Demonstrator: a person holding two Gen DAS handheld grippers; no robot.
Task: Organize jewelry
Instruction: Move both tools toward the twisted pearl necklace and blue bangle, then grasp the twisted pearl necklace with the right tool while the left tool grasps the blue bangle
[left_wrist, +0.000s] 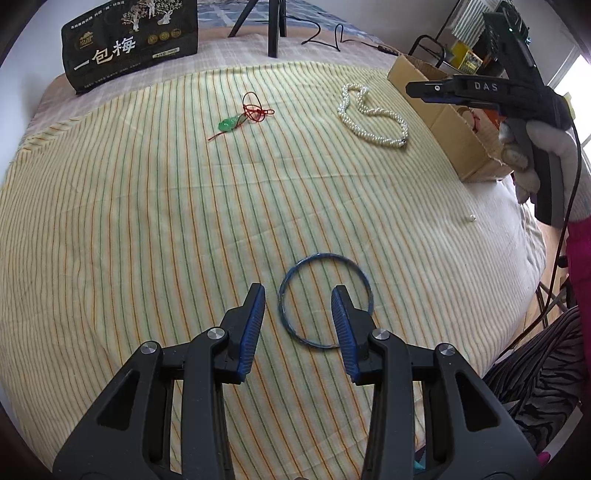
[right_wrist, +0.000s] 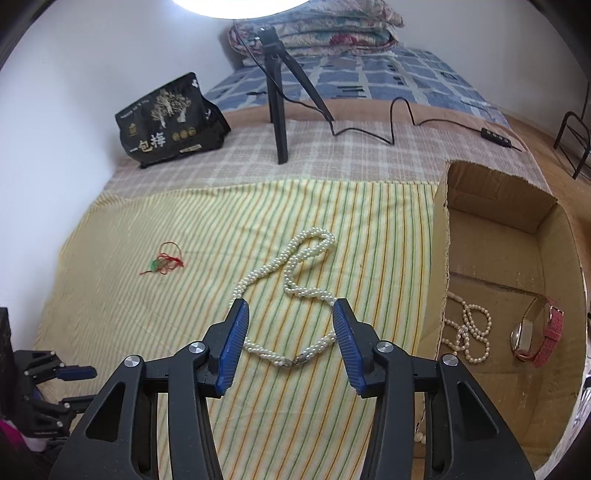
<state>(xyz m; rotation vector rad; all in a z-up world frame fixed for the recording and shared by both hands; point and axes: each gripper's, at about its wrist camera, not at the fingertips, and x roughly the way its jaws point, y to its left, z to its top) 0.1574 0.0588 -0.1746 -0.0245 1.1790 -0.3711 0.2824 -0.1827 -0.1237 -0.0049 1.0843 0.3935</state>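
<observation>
I see my left gripper (left_wrist: 298, 302) as black plastic arms with silver screws and ribbed blue pads. My right gripper (right_wrist: 290, 317) matches it, its side stamped "DAS", with a black cable, a white glove (left_wrist: 532, 155) and a magenta sleeve (left_wrist: 580, 258).

- Blue bangle (left_wrist: 325, 300): near-right arc is covered by the left gripper's (left_wrist: 298, 306) right finger in the left wrist view.
- Pearl necklace (right_wrist: 291, 295): short stretches are hidden behind both fingertips of the right gripper (right_wrist: 289, 314).
- Cardboard box (right_wrist: 439, 258): near corner is cut off by the frame edge; in the left wrist view its interior is largely blocked by the right gripper.
- Green pendant on red cord (right_wrist: 162, 263): too small for its shape to be read.
- Black bag (left_wrist: 129, 40): top is cropped; small print is illegible.
- Tripod (left_wrist: 273, 26): only the legs are shown in the left wrist view.
- Left gripper in the right wrist view: cut off at the left edge.
</observation>
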